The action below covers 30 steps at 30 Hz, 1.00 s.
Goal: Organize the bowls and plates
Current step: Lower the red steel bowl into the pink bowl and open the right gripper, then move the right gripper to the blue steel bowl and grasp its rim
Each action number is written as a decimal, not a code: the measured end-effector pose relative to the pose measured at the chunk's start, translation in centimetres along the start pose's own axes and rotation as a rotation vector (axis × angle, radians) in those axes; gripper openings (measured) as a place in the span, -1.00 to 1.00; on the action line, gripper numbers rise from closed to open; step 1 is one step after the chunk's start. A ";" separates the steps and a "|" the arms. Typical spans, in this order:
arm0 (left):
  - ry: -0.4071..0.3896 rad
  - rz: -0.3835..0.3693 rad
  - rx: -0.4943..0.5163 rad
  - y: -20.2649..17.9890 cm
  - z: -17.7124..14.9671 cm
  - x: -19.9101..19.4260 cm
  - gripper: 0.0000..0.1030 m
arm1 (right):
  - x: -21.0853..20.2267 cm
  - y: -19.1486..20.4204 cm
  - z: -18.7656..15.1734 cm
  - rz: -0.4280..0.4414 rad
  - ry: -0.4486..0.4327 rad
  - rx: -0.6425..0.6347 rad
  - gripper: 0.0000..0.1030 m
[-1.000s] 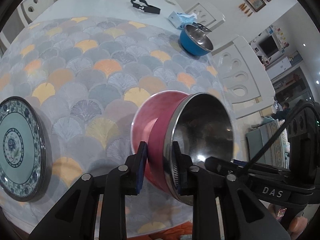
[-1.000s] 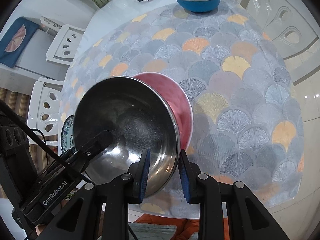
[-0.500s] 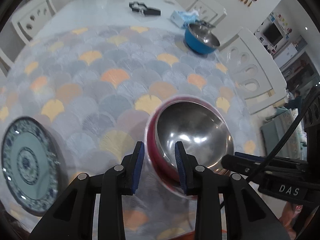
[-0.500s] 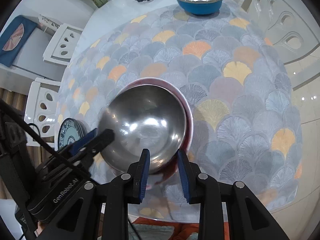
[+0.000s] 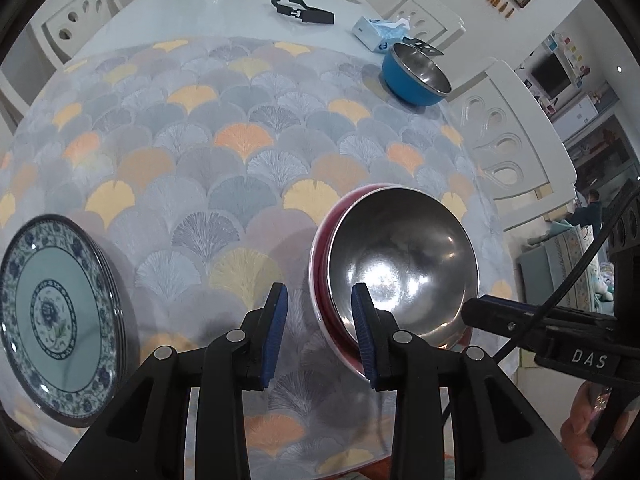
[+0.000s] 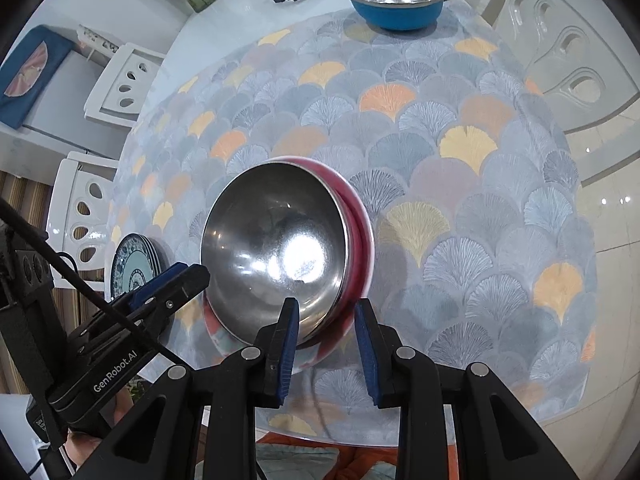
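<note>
Left wrist view first: the left gripper [image 5: 319, 332] has its jaws parted and they have just been opening. The near rim of the red bowl [image 5: 400, 264] stands in the gap close against the right-hand pad, and nothing looks pinched. Across in the right wrist view, the right gripper [image 6: 326, 326] straddles the same bowl's near wall, one pad inside on the steel lining and one outside on the red skin. I read that as clamped on the rim, though the contact itself lies behind the pads. The bowl sits inside a second red bowl [image 6: 369, 248] near the front of the bench [image 5: 200, 8], on the fan-patterned cloth [image 5: 240, 140]. Its mouth leans a little toward the plate side, so I judge it not quite settled in. It looks light and stiff (thin polished steel in a coloured shell), unlikely to break. It does look slick, and a pinch on the rim would likely let it swing or slide out. The rim, with one pad inside and one outside, seems the only sensible hold. The stack of patterned plates [image 5: 52, 312] at the bench's left edge looks heavier and chippable, and is best taken at the lip. A blue bowl [image 5: 412, 76] stands well apart at the far side, beside a tissue box [image 5: 376, 30]. How deep the two red bowls nest is hidden from me, as are their undersides. Fisheye bending blurs how many plates are in the stack.
</note>
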<state>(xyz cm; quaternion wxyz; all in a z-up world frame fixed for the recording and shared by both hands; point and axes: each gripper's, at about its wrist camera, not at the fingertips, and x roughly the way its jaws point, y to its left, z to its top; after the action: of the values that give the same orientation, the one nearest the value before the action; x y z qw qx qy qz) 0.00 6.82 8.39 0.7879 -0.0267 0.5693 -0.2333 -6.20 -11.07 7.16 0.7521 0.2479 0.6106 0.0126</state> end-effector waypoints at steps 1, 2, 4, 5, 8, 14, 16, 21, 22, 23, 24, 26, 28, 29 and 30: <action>-0.005 0.001 -0.001 0.0 0.2 -0.1 -0.41 | -0.2 0.0 0.1 0.005 -0.004 0.000 -0.45; -0.009 0.000 -0.002 0.0 0.3 -0.2 -0.41 | -0.5 0.0 0.3 0.010 -0.009 -0.001 -0.45; -0.025 -0.003 -0.006 -0.1 1.0 -0.7 -0.41 | -1.3 0.1 0.8 0.022 -0.029 -0.004 -0.45; -0.034 -0.005 -0.005 -0.1 1.4 -1.0 -0.41 | -1.6 0.1 1.1 0.026 -0.038 -0.006 -0.45; -0.070 -0.003 0.013 -0.6 2.9 -2.0 -0.41 | -3.2 0.2 2.2 0.041 -0.079 -0.014 -0.45; -0.158 -0.007 0.070 -2.5 7.1 -4.3 -0.41 | -6.3 -0.3 5.0 0.063 -0.162 -0.018 -0.45; -0.189 -0.017 0.096 -3.4 9.2 -4.9 -0.41 | -7.6 -0.8 6.4 0.057 -0.202 -0.019 -0.45; -0.221 -0.022 0.165 -5.9 14.1 -4.5 -0.18 | -10.0 -2.8 10.7 0.039 -0.285 0.011 -0.22; -0.219 -0.022 0.177 -6.4 14.9 -4.2 0.05 | -10.2 -3.3 11.4 0.038 -0.297 0.018 -0.13; -0.220 -0.026 0.189 -6.9 15.7 -3.8 0.16 | -10.4 -3.7 12.2 0.033 -0.311 0.026 0.03; -0.225 -0.038 0.203 -7.4 16.6 -3.4 0.26 | -10.5 -4.3 13.4 0.025 -0.328 0.033 0.07; -0.222 -0.061 0.219 -8.2 18.3 -1.9 0.26 | -10.2 -5.5 15.5 0.019 -0.331 0.041 0.10; -0.191 -0.072 0.220 -8.9 20.4 0.4 0.25 | -9.5 -6.5 17.6 0.013 -0.325 0.056 0.10; -0.173 -0.079 0.211 -9.1 21.6 1.9 0.25 | -9.0 -7.1 18.7 0.011 -0.321 0.066 0.10; -0.160 -0.081 0.204 -9.2 22.2 2.7 0.25 | -8.2 -7.9 20.1 0.009 -0.314 0.078 0.10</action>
<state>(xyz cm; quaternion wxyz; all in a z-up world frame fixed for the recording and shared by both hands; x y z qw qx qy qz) 17.73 -7.42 16.58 0.8193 0.0120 0.4765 -0.3185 8.07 -27.80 14.24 0.8280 0.2784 0.4845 -0.0468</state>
